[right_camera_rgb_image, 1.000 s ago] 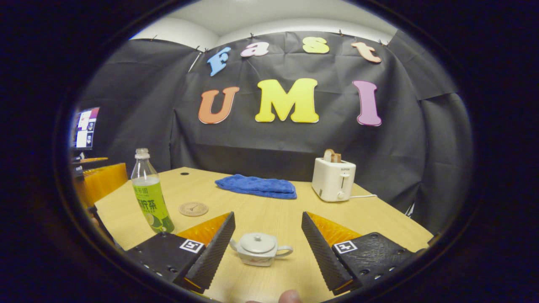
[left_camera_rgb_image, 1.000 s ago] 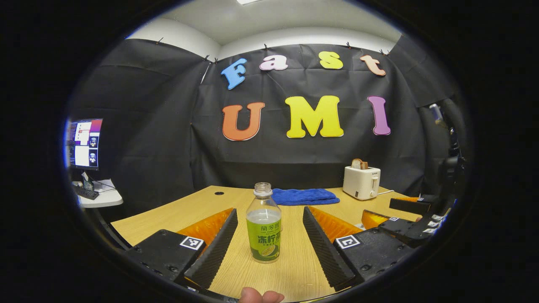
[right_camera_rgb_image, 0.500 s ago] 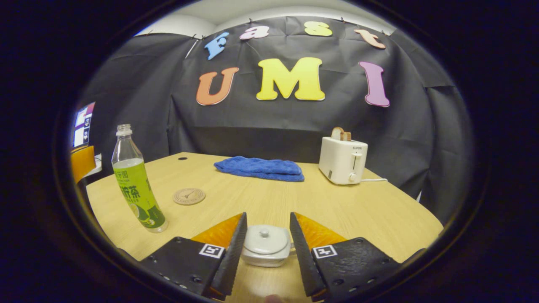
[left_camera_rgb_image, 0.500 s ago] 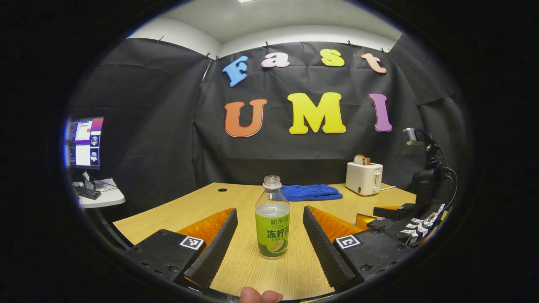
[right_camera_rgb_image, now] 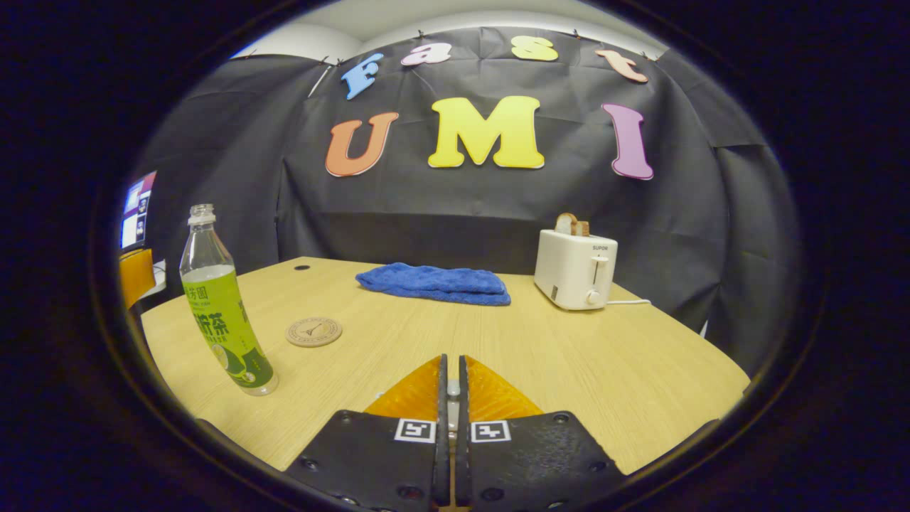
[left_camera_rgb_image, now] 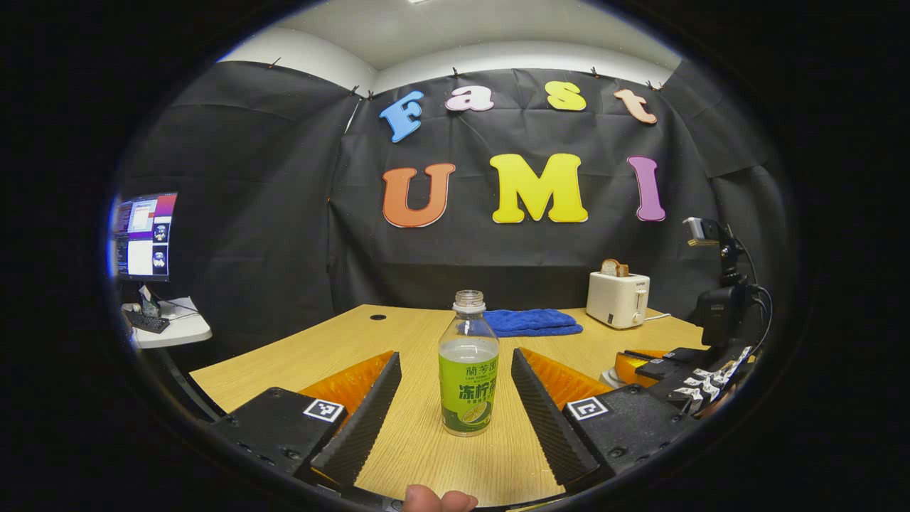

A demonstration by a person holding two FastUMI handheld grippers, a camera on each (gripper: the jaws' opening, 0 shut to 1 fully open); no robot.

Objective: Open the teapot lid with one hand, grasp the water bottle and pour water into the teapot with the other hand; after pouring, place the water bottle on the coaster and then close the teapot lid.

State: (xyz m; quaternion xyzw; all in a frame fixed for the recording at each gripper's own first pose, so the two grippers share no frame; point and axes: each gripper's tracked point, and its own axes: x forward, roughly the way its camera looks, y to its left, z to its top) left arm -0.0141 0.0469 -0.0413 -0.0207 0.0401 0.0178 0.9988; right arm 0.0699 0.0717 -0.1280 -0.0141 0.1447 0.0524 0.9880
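Green-labelled and uncapped, the water bottle (left_camera_rgb_image: 468, 370) stands upright on the wooden table (left_camera_rgb_image: 334, 348), and we see it between the spread fingers of our left gripper (left_camera_rgb_image: 451, 405), which touch nothing. In the right gripper view our right gripper (right_camera_rgb_image: 450, 405) has its fingers drawn nearly together, with a small pale thing (right_camera_rgb_image: 452, 390) caught in the narrow slit between them; we take it for the teapot lid's knob, though the fingers hide the pot itself. From the left gripper view we glimpse a white sliver of the teapot (left_camera_rgb_image: 610, 377) beside that right gripper. The round coaster (right_camera_rgb_image: 313, 331) lies flat, near the bottle and apart from it. Farther back lie a blue towel (right_camera_rgb_image: 434, 283) and a white toaster (right_camera_rgb_image: 575, 269) holding bread.
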